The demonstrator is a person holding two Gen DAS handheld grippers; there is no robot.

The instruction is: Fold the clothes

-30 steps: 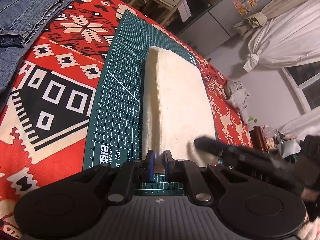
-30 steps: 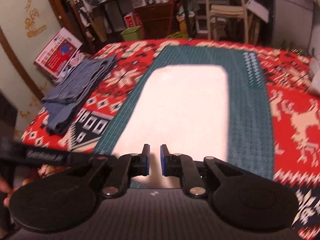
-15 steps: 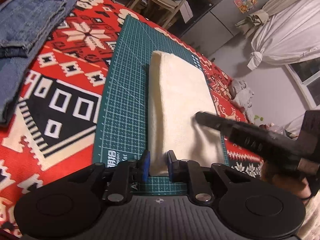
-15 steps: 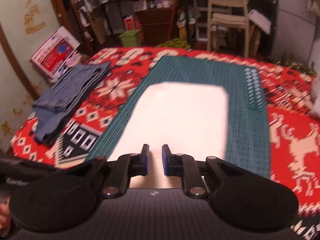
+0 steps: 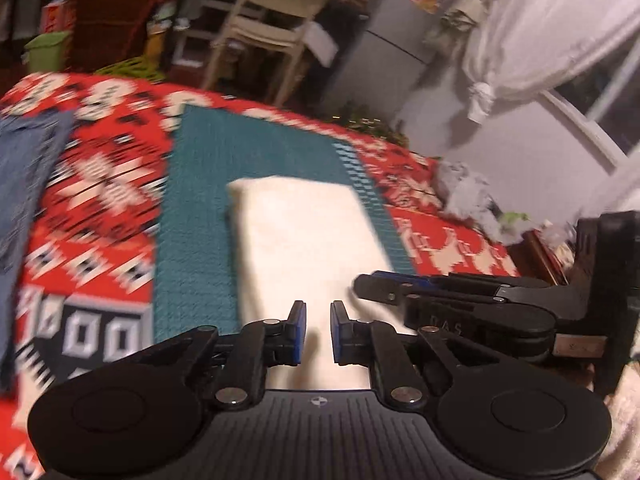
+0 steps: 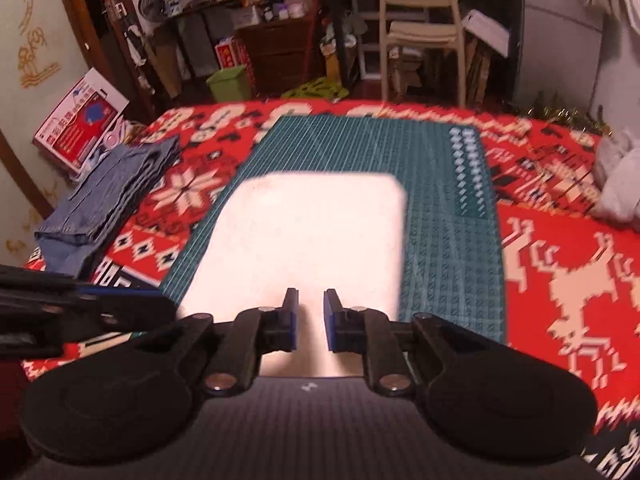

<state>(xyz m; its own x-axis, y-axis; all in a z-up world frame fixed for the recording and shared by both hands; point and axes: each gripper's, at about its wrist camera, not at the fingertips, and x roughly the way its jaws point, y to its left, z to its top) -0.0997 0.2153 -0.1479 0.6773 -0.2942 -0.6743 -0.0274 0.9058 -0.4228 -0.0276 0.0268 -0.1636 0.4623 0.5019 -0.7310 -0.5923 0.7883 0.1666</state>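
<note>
Towel [image 6: 308, 240], cream, folded into a long rectangle, lying flat on a green cutting mat [image 6: 452, 248]; near end closest to both tongs, far end well short of the mat's far edge. Bare mat shows on both long sides of the towel, a wider strip to its right in the right wrist view, and a broad band beyond its far end.

Cutting mat, gridded, resting on a red patterned blanket [image 6: 560, 272] with white snowflake and reindeer figures; blanket extends past the mat on every visible side.

Left tongs [image 5: 318, 332]: fingers apart with a narrow gap, nothing between them, hovering over the towel's near end. Right tongs [image 6: 311, 320]: fingers likewise apart, empty, over the same near end; seen in the left wrist view just to the right of the left tongs [image 5: 360, 286].

Folded jeans [image 6: 104, 196], blue denim, stacked on the blanket's left part, well apart from the mat.

Grey cloth heap [image 6: 620, 184] at the blanket's right edge.

Beyond the blanket: cream chair [image 6: 420, 24], green bin [image 6: 232, 82], cluttered shelving, white curtain [image 5: 552, 32]. Left wrist view blurred.
</note>
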